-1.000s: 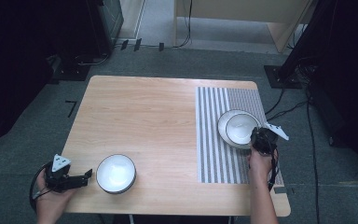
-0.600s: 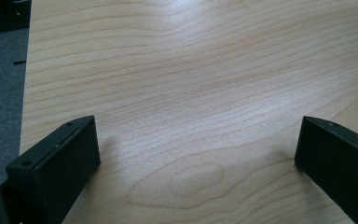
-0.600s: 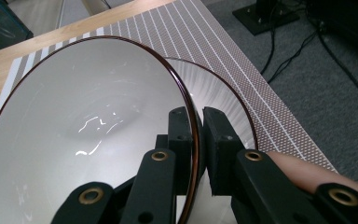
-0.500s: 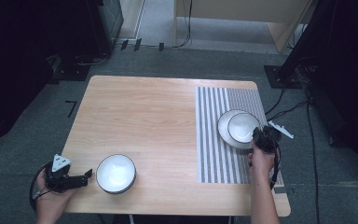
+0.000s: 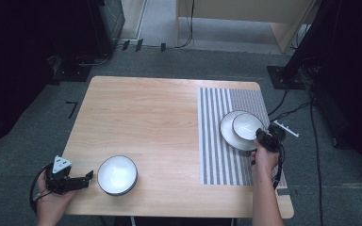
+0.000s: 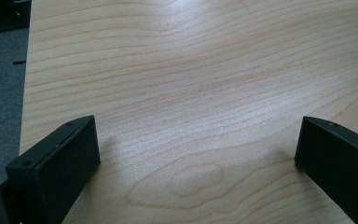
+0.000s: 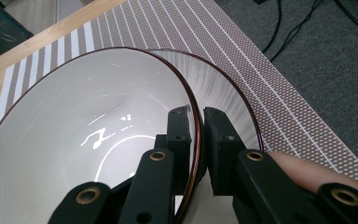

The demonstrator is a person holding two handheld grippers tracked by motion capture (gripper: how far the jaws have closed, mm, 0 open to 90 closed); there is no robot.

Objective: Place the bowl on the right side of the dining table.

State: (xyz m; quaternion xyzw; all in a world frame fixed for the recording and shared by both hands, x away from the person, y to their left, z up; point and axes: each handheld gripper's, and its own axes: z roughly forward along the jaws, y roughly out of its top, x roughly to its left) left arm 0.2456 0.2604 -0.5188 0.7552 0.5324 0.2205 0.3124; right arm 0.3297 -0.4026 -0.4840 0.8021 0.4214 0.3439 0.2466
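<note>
A small white bowl (image 5: 246, 125) with a dark rim sits in a white plate (image 5: 228, 134) on the striped mat (image 5: 217, 160) at the table's right. My right gripper (image 5: 260, 135) is shut on the bowl's near right rim. In the right gripper view the bowl (image 7: 88, 135) has one jaw of the right gripper (image 7: 198, 114) inside its wall and the other outside, over the plate (image 7: 226, 88). My left gripper (image 5: 88, 176) lies at the front left corner, open, just left of a second white bowl (image 5: 117, 174). In the left gripper view, my left gripper (image 6: 198, 140) has bare wood between its jaws.
The wooden table (image 5: 141, 113) is bare between the two bowls. The mat (image 7: 279, 79) reaches the right table edge, with grey carpet and cables beyond. Dark equipment stands on the floor behind the table. A thumb (image 7: 298, 170) rests beside the right jaw.
The right hand and its gripper have shifted slightly to the right at the bowl's rim. The left gripper and the front bowl have stayed put.
</note>
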